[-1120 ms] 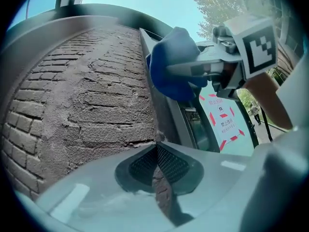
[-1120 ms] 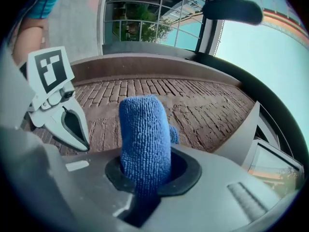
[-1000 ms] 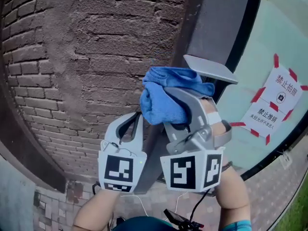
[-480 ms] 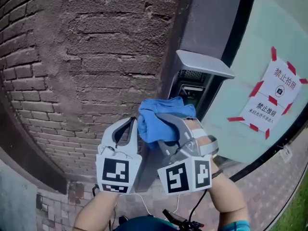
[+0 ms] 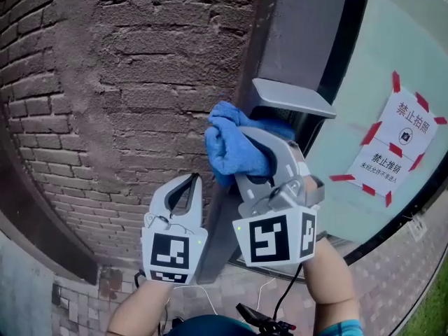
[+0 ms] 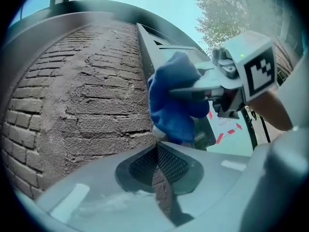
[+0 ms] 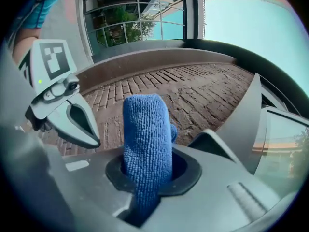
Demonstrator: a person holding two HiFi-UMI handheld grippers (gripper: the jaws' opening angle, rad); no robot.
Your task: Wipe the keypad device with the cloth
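Observation:
A bunched blue cloth point(image 5: 231, 145) is pressed against the keypad device, just under its grey hood point(image 5: 290, 96), and covers most of the keypad face. My right gripper point(image 5: 260, 152) is shut on the cloth; in the right gripper view the cloth point(image 7: 145, 139) stands up from between the jaws. My left gripper point(image 5: 187, 187) hangs lower left of the cloth, beside the dark post, shut and holding nothing. In the left gripper view the mesh pads point(image 6: 169, 163) meet, with the cloth point(image 6: 171, 100) and right gripper point(image 6: 227, 86) just ahead.
A rough brick wall point(image 5: 126, 82) fills the left. The device is mounted on a dark metal post point(image 5: 308, 19). To the right is a glass pane point(image 5: 371, 61) with a paper notice point(image 5: 395, 145) taped in red. Paved ground point(image 5: 77, 299) lies below.
Half a second ago the cloth sat lower and the keypad face showed under the hood. The right gripper has since carried the cloth back up over the keypad. The left gripper has barely moved.

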